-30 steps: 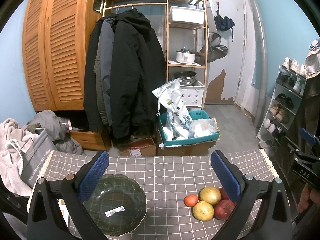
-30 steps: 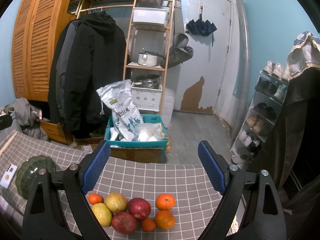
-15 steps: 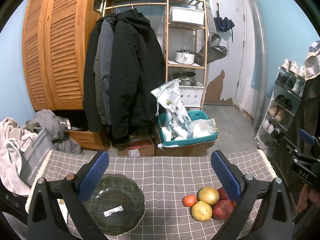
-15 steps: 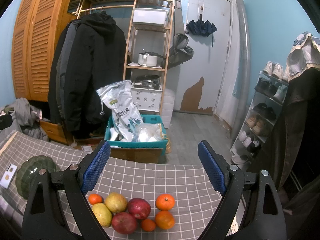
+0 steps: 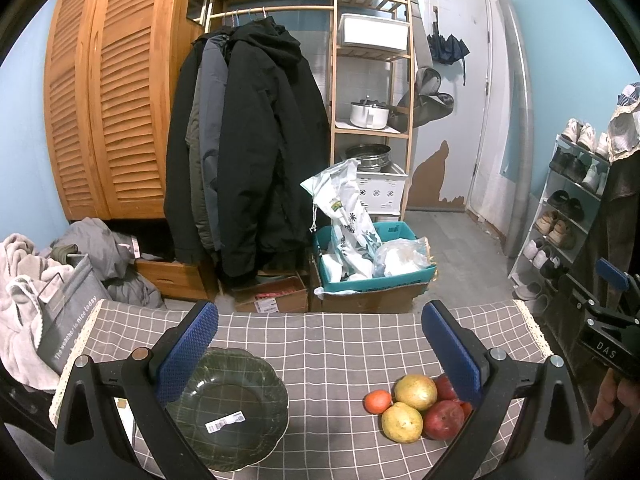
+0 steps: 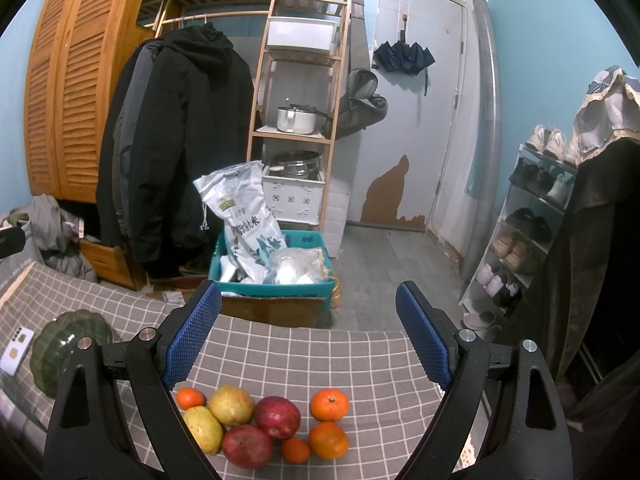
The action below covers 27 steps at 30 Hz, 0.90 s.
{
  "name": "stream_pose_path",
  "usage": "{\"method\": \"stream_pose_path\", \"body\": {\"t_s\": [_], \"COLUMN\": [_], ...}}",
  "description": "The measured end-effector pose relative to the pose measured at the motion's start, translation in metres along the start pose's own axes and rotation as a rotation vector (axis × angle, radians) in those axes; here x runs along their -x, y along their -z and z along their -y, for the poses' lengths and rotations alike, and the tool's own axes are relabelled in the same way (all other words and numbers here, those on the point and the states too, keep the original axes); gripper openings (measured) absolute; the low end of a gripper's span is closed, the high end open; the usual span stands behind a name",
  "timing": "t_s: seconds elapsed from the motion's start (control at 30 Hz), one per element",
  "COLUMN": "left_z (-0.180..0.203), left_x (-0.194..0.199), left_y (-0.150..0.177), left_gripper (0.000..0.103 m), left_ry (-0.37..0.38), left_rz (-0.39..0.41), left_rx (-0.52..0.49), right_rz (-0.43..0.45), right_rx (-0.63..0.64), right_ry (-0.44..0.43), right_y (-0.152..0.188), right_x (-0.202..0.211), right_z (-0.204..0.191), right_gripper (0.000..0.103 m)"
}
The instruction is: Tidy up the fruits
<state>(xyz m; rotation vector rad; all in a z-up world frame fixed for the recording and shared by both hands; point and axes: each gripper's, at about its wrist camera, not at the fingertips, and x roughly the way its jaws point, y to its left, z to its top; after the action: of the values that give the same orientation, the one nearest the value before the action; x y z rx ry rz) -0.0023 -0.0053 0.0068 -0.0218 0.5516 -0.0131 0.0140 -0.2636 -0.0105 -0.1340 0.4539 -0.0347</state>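
Note:
A pile of fruit lies on the grey checked tablecloth (image 6: 304, 352): two yellow-green pears (image 6: 231, 405), two red apples (image 6: 277, 417) and several oranges (image 6: 329, 404). In the left wrist view the pile (image 5: 416, 392) is at the lower right. A dark green glass bowl (image 5: 232, 404) with a white sticker stands at the left; it also shows in the right wrist view (image 6: 68, 344). My left gripper (image 5: 320, 344) is open and empty above the table. My right gripper (image 6: 308, 332) is open and empty just above the fruit.
A white phone (image 6: 16, 350) lies left of the bowl. Beyond the table's far edge stand a teal crate (image 5: 372, 264) with bags, cardboard boxes, hanging coats (image 5: 256, 152) and a wooden shelf. A shoe rack (image 6: 520, 240) is at the right.
The left wrist view has shifted slightly, with the bowl and fruit a touch lower-left in frame. The right gripper has not moved.

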Motion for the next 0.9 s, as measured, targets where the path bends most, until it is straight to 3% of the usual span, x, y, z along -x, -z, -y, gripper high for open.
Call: {"method": "stream_pose_path", "body": {"t_s": [0.6, 0.9], "left_z": [0.010, 0.023], "left_x": [-0.001, -0.020], "left_y": [0.000, 0.013], "left_gripper": [0.103, 0.103], "left_ry": [0.003, 0.020], "left_rz": [-0.008, -0.071], "left_rx": [-0.004, -0.013], "right_rz": [-0.005, -0.059], "right_rx": [0.002, -0.030], "right_ry": [-0.002, -0.012], "right_y": [-0.002, 0.000], "right_x": [0.000, -0.009], "right_z": [-0.006, -0.003], "right_gripper": [0.087, 0.087]}}
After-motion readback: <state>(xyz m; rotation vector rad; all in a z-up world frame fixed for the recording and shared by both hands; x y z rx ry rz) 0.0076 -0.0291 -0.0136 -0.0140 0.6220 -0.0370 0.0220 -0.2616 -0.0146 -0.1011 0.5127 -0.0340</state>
